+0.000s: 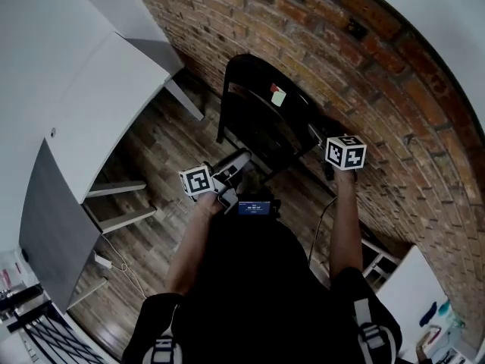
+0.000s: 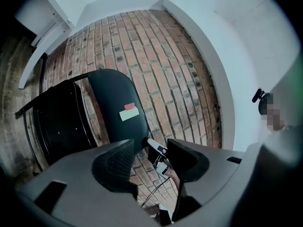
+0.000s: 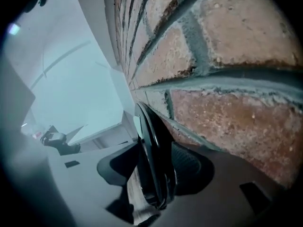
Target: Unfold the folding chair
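Head view: right gripper (image 3: 154, 151), jaws apart, seemingly straddles folding chair (image 1: 261, 114) beside brick wall (image 1: 367, 74); left gripper (image 2: 151, 149) open, empty.

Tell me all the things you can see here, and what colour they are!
Folding chair: one, black, folded, against the wall.
Sticker: one, red and white, on the chair.
Brick wall: one, reddish brown, behind the chair.
Table: one, white, left of the chair.
Floor: one, brown wood, underneath.
Left gripper: one, grey, jaws apart, empty.
Right gripper: one, grey, open, chair's edge between its jaws.
Arms: two, holding the grippers.
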Available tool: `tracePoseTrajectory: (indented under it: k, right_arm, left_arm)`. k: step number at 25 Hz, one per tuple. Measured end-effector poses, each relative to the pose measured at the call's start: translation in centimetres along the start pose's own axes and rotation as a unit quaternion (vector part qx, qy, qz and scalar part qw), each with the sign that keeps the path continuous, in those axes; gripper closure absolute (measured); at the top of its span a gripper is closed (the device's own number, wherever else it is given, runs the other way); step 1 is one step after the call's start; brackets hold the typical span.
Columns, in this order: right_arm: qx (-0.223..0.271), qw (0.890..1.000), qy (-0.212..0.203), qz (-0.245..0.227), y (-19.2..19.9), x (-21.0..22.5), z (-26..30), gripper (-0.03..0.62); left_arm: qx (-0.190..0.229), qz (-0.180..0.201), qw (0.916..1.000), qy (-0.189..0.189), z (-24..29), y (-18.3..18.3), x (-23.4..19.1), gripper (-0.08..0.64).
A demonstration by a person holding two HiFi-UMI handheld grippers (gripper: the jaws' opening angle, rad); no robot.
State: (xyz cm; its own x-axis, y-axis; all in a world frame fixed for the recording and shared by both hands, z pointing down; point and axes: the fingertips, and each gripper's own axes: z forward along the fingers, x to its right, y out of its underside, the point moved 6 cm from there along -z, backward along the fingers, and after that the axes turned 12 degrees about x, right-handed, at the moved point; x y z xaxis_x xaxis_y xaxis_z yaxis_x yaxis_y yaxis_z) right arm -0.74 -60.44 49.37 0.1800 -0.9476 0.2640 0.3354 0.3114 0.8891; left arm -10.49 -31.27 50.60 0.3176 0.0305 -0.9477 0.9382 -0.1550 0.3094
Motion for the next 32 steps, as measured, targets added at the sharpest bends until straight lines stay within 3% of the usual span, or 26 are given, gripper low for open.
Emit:
tracePoseTrajectory:
  k: [12,16,21,25,32]
  right_arm:
    - [-0.053,0.995,0.018,-0.079,0.6,-0.2,1.3,0.396]
    - [-0.074,0.990,0.020,-0.116,0.3,-0.6,1.4,0.397]
    - [-0.089,0.986,0.015,-0.139,0.3,-1.2,0.9,0.397]
    - [-0.091,0.985,0.000,-0.144,0.6,-2.8,0.4,0.397]
    - [-0.095,0.985,-0.017,-0.142,0.7,-5.3,-0.5,0.397]
  left_arm:
    - [-0.003,-0.046,0.9987,-0.020,1.2,-1.4,-5.3,0.341]
    - [-0.014,-0.052,0.9973,-0.050,1.8,-0.6,-9.2,0.341]
    - [-0.031,-0.082,0.9897,-0.113,3.6,2.3,-15.5,0.317]
    - [-0.034,-0.060,0.9847,-0.160,5.2,4.0,-19.4,0.265]
    - [0.007,-0.059,0.9823,-0.177,7.0,4.6,-22.1,0.252]
